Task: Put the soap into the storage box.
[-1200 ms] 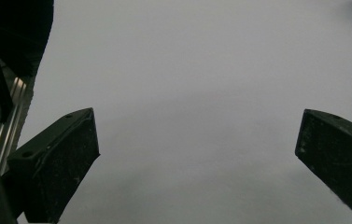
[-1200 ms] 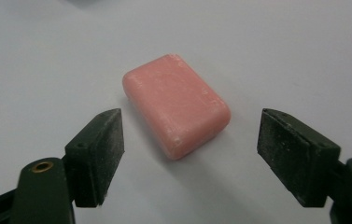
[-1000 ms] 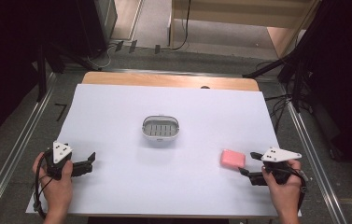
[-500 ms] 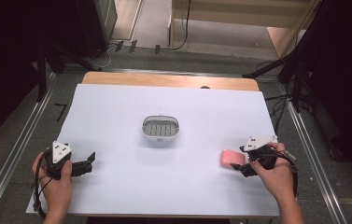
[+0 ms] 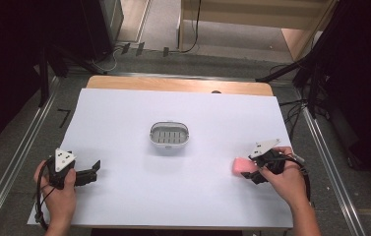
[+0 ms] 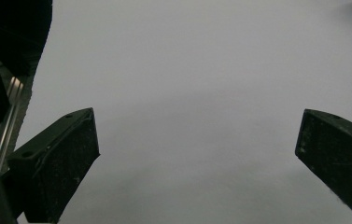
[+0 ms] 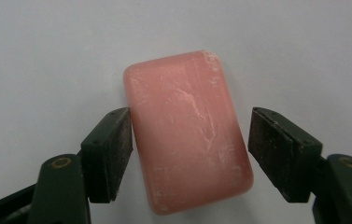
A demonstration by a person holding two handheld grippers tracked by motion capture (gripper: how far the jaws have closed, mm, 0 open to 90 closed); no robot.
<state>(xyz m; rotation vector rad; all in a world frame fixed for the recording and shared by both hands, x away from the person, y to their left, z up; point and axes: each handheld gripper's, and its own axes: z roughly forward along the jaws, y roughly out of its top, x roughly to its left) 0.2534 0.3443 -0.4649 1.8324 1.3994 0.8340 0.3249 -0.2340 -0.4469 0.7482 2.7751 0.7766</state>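
White sheeting is covering the surface (image 5: 124, 123), matte and bare, with dark floor and cables lying beyond. Right tool (image 7: 190, 149) is straddling the pink soap bar (image 7: 187, 130) near the right edge; its jaws have just been closing, the left pad touching the bar's side, the right pad standing just clear, so nothing is pinching yet. Bar is looking rounded, waxy, scuffed white: likely slick, and may be squirting out or twisting if squeezed off-centre. Left tool (image 6: 197, 149) is resting spread wide over bare sheet. Ribbed oval soap dish (image 5: 169, 136) is sitting mid-surface, well apart from the bar
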